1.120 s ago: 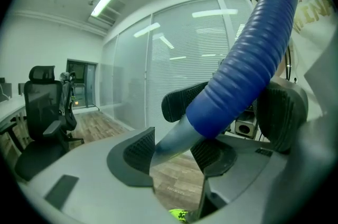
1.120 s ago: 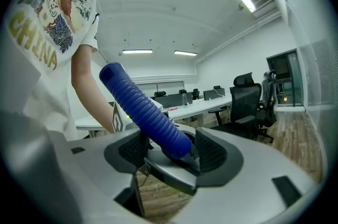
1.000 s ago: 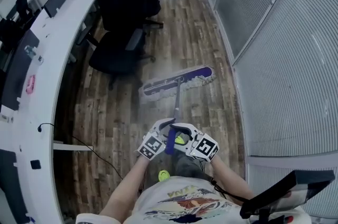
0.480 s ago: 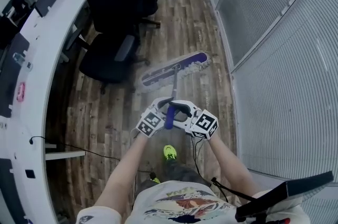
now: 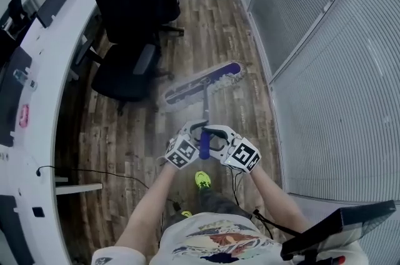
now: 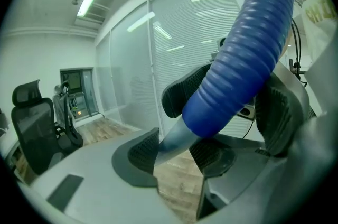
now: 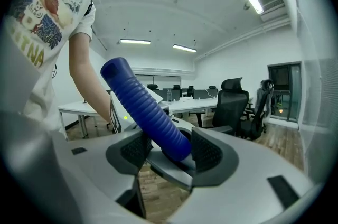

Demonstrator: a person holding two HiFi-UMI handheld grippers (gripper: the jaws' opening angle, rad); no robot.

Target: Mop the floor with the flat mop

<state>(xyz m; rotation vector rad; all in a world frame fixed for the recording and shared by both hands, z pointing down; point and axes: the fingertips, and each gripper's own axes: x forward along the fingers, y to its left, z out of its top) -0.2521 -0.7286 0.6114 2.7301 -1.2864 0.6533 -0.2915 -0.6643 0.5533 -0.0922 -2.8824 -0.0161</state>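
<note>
The flat mop's purple and white head (image 5: pixel 203 84) lies slantwise on the wood floor ahead of me. Its grey pole (image 5: pixel 205 109) runs back to a ribbed blue handle (image 5: pixel 204 145). My left gripper (image 5: pixel 195 131) and right gripper (image 5: pixel 214 132) meet on that handle from either side. In the left gripper view the pole (image 6: pixel 169 145) passes between the left gripper (image 6: pixel 174 157) pads, just below the blue handle (image 6: pixel 243 59). In the right gripper view the right gripper (image 7: pixel 169 151) pads press both sides of the blue handle (image 7: pixel 148 112). Both sets of jaws are closing on the mop.
Black office chairs (image 5: pixel 125 64) stand left of the mop head beside a long curved white desk (image 5: pixel 47 76). A glass wall with blinds (image 5: pixel 325 70) runs along the right. A cable (image 5: pixel 112 173) trails on the floor near my yellow-green shoe (image 5: pixel 201 180).
I have stepped forward along the aisle, and the mop head has slid ahead toward the chairs. Both grippers kept hold of the handle.
</note>
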